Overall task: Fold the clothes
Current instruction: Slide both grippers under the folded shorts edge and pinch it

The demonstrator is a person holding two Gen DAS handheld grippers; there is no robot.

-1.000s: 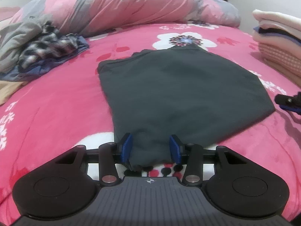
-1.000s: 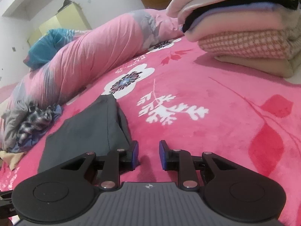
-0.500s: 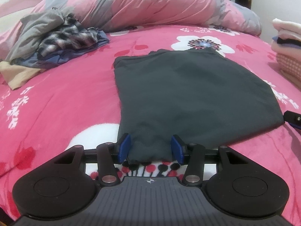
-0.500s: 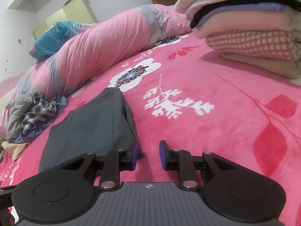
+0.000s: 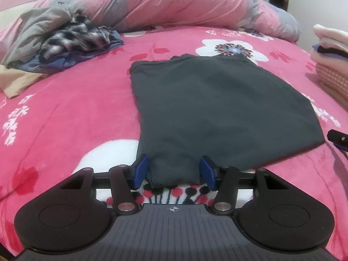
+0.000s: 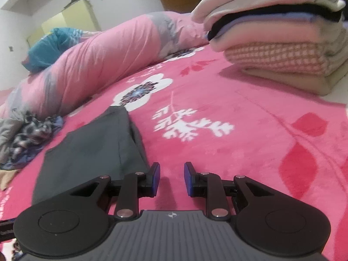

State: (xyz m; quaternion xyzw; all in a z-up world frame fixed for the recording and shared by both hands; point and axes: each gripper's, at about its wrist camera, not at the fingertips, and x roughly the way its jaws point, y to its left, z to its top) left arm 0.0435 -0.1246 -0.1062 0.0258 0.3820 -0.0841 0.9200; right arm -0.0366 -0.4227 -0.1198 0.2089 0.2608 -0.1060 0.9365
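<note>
A dark grey garment [image 5: 219, 113] lies flat, folded into a rectangle, on the pink flowered bedspread [image 5: 65, 113]. My left gripper [image 5: 174, 170] is open, its blue pads on either side of the garment's near left corner, not pinching it. My right gripper [image 6: 170, 179] is open and empty over bare bedspread, just right of the garment's near right corner [image 6: 95, 150]. A tip of the right gripper shows at the right edge of the left wrist view [image 5: 338, 139].
A pile of unfolded clothes [image 5: 63, 43] lies at the far left. A stack of folded clothes [image 6: 278, 34] sits at the right. A long pink and grey rolled quilt [image 5: 174, 4] runs along the back of the bed.
Both grippers have lifted and drawn back slightly, so more of the bed shows. The garment lies unmoved. Both stay open.
</note>
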